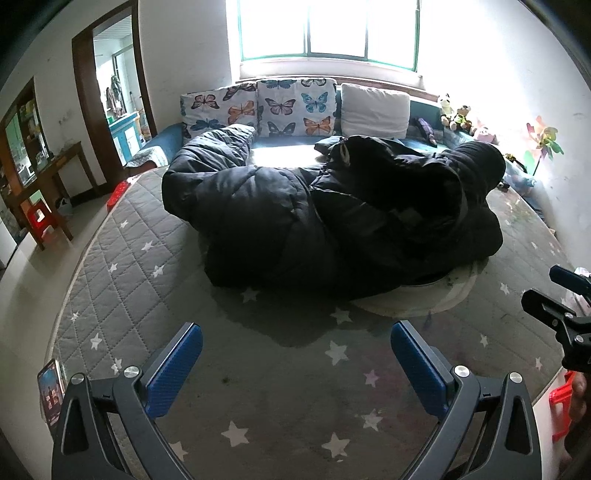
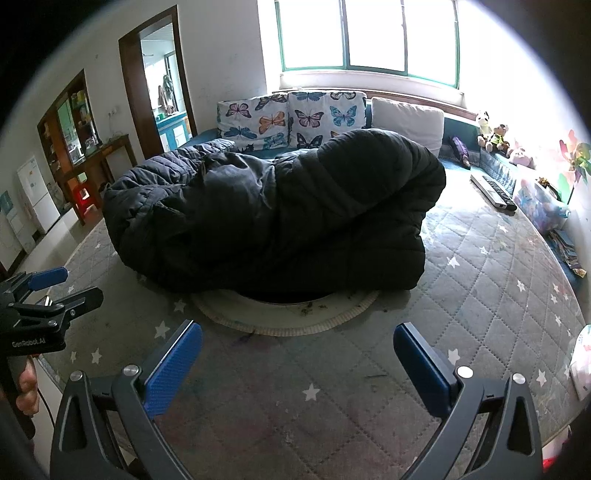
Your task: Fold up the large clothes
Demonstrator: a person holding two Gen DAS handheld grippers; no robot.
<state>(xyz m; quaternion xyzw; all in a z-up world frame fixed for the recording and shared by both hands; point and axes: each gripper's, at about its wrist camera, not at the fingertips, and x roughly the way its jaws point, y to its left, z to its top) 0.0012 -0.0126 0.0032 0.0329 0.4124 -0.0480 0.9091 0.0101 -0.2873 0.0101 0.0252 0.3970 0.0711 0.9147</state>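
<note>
Black puffer coat (image 1: 332, 206) lies bunched in a heap mid-bed on the grey star-print quilted mattress cover (image 1: 122, 266), not flat. Its near edge overlaps a round pale mat (image 2: 288, 314). One sleeve (image 1: 218, 147) sticks out toward the butterfly cushions (image 1: 280, 107) at the back, under the window (image 1: 328, 29).

Left gripper (image 1: 295, 365): jaws spread wide, nothing between the blue pads (image 1: 173, 369), hovering over bare cover short of the coat. Right gripper (image 2: 297, 363): same, jaws wide, empty, just short of the mat edge. Each gripper shows at the edge of the other's view, so they sit side by side, apart.

Also visible: white pillow (image 1: 375, 109), stuffed toys (image 1: 458, 116) along the right wall, keyboard (image 2: 493, 192) on the bed's far right, phone (image 1: 50, 391) at the near-left bed edge.
</note>
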